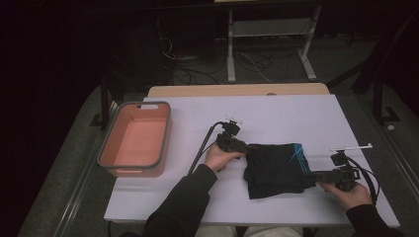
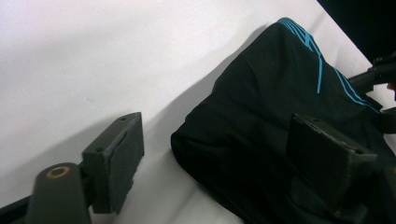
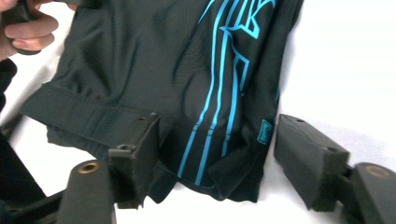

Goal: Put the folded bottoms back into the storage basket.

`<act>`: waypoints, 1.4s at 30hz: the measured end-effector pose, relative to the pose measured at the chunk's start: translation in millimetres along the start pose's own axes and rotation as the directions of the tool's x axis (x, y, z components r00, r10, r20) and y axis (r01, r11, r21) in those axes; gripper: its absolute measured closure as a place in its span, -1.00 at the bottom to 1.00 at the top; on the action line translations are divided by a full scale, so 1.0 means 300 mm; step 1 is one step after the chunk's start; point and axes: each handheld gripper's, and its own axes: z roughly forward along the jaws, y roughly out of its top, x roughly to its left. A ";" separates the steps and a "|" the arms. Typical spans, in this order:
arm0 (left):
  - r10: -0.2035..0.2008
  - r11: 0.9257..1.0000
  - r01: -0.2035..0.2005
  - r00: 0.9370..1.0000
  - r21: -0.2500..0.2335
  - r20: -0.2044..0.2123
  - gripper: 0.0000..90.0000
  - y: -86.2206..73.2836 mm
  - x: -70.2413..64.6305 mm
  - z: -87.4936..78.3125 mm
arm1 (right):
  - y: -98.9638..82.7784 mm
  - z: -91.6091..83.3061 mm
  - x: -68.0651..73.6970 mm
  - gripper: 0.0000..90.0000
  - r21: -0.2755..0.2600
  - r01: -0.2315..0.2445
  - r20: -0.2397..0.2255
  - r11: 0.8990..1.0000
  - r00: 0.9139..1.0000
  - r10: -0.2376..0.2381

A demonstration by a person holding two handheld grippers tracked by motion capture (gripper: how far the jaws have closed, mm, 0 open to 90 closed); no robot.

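At the white counter (image 1: 276, 113), I work both grippers at a folded black garment (image 1: 275, 170) with blue stripes, lying flat right of centre, well apart from the orange bin (image 1: 134, 138) at the left edge. My left gripper (image 1: 245, 146) sits at the cloth's near-left corner, jaws apart: one pad (image 2: 114, 163) rests on bare counter beside the fabric, the other (image 2: 327, 161) over the cloth, neither pressing yet. My right gripper (image 1: 312, 176) straddles the striped hem at the opposite side, jaws likewise apart with the edge between them, pads (image 3: 140, 154) not clamped. The risk from here, as I judge it, is a thin bite: if either gripper closes on the top layer alone, the fold could open as I lift, and the garment would sag or slide free. The left pad on the counter may also push the corner away instead of catching it, bunching the cloth. An uneven lift between hands could twist the fold.
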 end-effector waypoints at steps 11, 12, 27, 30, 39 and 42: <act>-0.017 1.000 0.017 1.000 -0.005 0.002 -0.05 -0.008 -0.014 0.019 | 0.004 0.016 0.001 0.07 0.023 -0.034 -0.041 0.999 0.999 0.035; -0.017 1.000 0.017 1.000 -0.006 -0.002 -0.02 -0.009 -0.014 0.019 | 0.005 0.019 0.004 0.14 0.027 -0.031 -0.034 0.999 0.999 0.032; 0.036 0.999 -0.037 0.999 -0.028 -0.039 0.70 -0.020 -0.029 0.025 | 0.005 0.020 0.022 0.63 0.023 -0.049 -0.037 0.999 0.998 0.050; 0.052 0.998 -0.053 0.998 -0.030 -0.035 0.72 -0.016 -0.039 0.013 | 0.003 0.014 0.027 0.63 0.017 -0.039 -0.042 0.999 0.998 0.040; 0.079 0.994 -0.079 0.997 -0.072 -0.012 0.73 -0.004 -0.068 -0.053 | 0.006 -0.009 0.059 0.63 -0.028 0.007 -0.048 1.000 0.999 -0.008; 0.094 0.991 -0.094 0.996 -0.094 -0.006 0.73 0.001 -0.084 -0.082 | 0.004 -0.017 0.075 0.63 -0.048 0.036 -0.059 0.998 0.997 -0.039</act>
